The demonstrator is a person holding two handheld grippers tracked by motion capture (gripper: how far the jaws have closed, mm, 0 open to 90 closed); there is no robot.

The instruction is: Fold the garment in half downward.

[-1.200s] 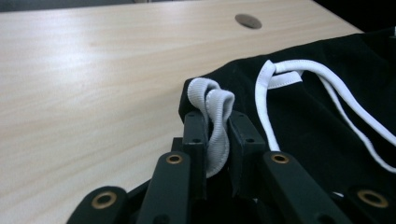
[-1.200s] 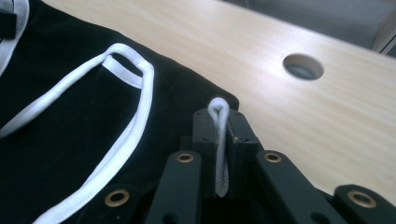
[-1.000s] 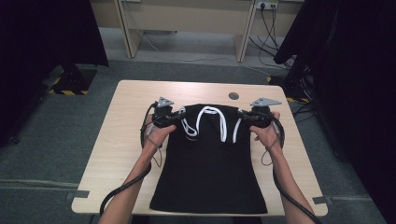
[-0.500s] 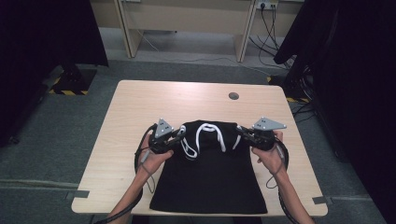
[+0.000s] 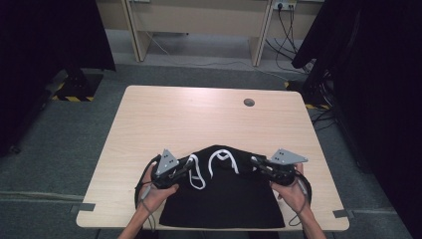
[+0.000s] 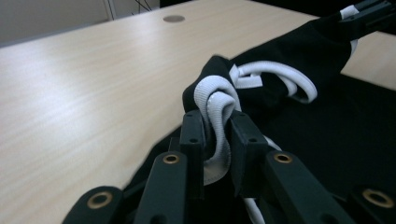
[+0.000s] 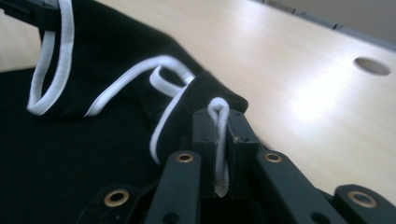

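While both grippers were clamped on it, a black garment (image 5: 224, 199) with white trim (image 5: 223, 160) was recorded on the light wooden table (image 5: 199, 119), spread over the part of the tabletop nearest the person and reaching to that near edge. Its upper portion was seen folded back toward the person, with the white bands looping across the fold.

Left gripper (image 5: 186, 166): placed at the garment's upper left corner, held in the person's left hand (image 5: 157, 191). In the left gripper view its jaws were closed tight on a bunched fold of white trim (image 6: 215, 126), with black cloth gathered just behind. No gap was noted beyond the pinched fabric.

Right gripper (image 5: 255, 162): placed at the garment's upper right corner, held in the person's right hand (image 5: 291, 191). In the right gripper view its jaws were pressed together on a narrow loop of white trim (image 7: 219, 140) standing up between them, with the black cloth (image 7: 93, 140) to one side.

A grey three-cornered plate was noted on top of each gripper, and a dark cable trailed from each beside the garment.

Round hole (image 5: 249, 102): set in the tabletop well beyond the garment, toward the far right. Bare wood lay between it and the garment's fold.

Surroundings: grey floor around the table; a desk frame and cables beyond its far edge.
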